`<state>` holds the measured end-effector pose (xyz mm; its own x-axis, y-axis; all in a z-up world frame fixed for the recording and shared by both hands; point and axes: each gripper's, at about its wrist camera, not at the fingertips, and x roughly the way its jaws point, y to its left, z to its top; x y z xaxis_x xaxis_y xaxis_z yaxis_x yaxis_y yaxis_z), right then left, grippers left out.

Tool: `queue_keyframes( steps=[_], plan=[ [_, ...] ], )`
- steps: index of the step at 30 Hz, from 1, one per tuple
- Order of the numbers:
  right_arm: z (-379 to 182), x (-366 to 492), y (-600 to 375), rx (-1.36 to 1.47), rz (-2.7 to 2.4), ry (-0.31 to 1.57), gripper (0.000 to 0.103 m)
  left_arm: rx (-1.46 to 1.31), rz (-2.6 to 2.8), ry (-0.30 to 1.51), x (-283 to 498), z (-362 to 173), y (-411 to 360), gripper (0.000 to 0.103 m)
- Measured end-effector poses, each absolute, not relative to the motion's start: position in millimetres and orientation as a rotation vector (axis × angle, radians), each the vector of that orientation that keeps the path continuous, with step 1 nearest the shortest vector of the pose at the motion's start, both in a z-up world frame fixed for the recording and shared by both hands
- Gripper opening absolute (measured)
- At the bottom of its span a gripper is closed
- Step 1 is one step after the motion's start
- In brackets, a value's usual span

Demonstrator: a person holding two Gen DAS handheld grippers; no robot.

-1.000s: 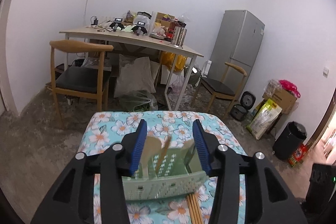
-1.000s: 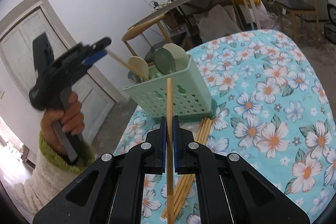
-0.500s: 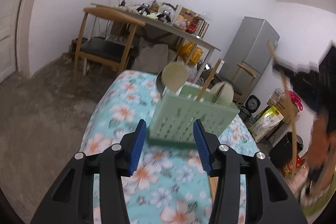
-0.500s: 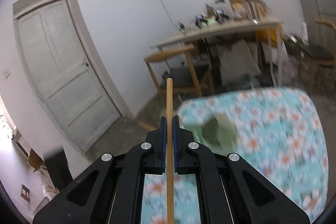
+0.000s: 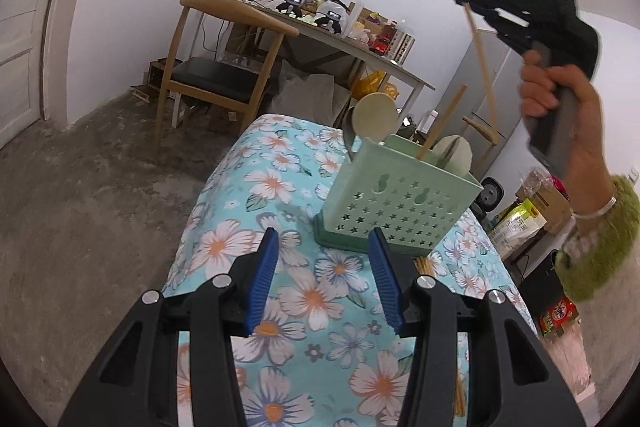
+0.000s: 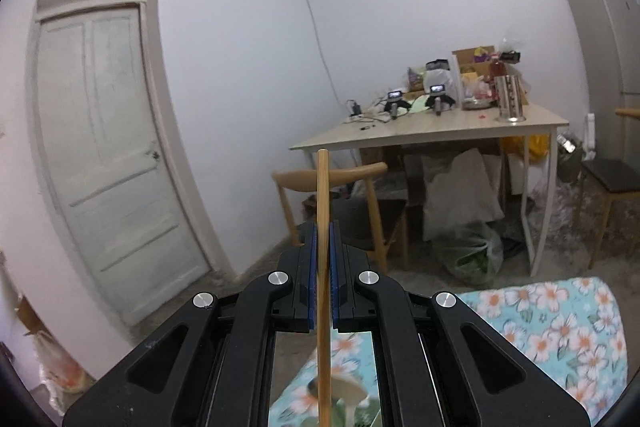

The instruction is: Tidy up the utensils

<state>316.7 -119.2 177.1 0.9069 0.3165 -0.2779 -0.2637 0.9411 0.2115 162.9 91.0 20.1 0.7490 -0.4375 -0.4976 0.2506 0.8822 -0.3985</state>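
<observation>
Landmark: pale green perforated plastic utensil caddy point(image 5: 396, 203), standing upright on the table under the turquoise floral tablecloth point(image 5: 256, 187).

Left of and in front of the caddy: left gripper point(image 5: 324, 281), blue pads apart, nothing between them, hovering over bare cloth just short of the caddy's base. My read: it's parked there to steady or catch the caddy if the drop-in nudges it.

Inside the caddy: round cream spoon heads point(image 5: 376, 121) poking above the rim, plus one wooden chopstick point(image 5: 440, 129) leaning out to the upper right. Utensils stand handle-down, so the caddy is already partly loaded.

At the caddy's front right corner: a bundle of loose wooden chopsticks point(image 5: 424, 267) lying flat on the cloth, mostly hidden behind the left gripper's finger. Those look like the remaining stock.

Above and right of the caddy: right gripper point(image 6: 324, 279) in a hand point(image 5: 560, 107) with a fuzzy green sleeve, raised well clear of the rim. Jaws clamped on a single light wooden chopstick point(image 6: 323, 227), gripped mid-shaft and held near vertical. Likely reason: vertical stick drops straight into a compartment without fouling the spoons.

Which compartment it's aimed at, can't tell.
</observation>
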Motion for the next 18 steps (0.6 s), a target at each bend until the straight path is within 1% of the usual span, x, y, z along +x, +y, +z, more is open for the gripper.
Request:
queue_keyframes(
  steps=[4,10,13,18],
  plan=[
    [157,338,-113,0.118,0.228,0.335,0.004,-0.327,-0.369,0.624,166,14,100,0.045],
    [138,349,-121,0.106,0.166,0.378,0.004,-0.336,-0.354,0.631,170,8,106,0.045],
    [134,347,-124,0.109,0.152,0.387,0.007,-0.341,-0.356,0.635,171,7,106,0.045],
    [134,339,-122,0.104,0.153,0.395,0.007,-0.345,-0.365,0.638,171,7,103,0.045]
  ],
)
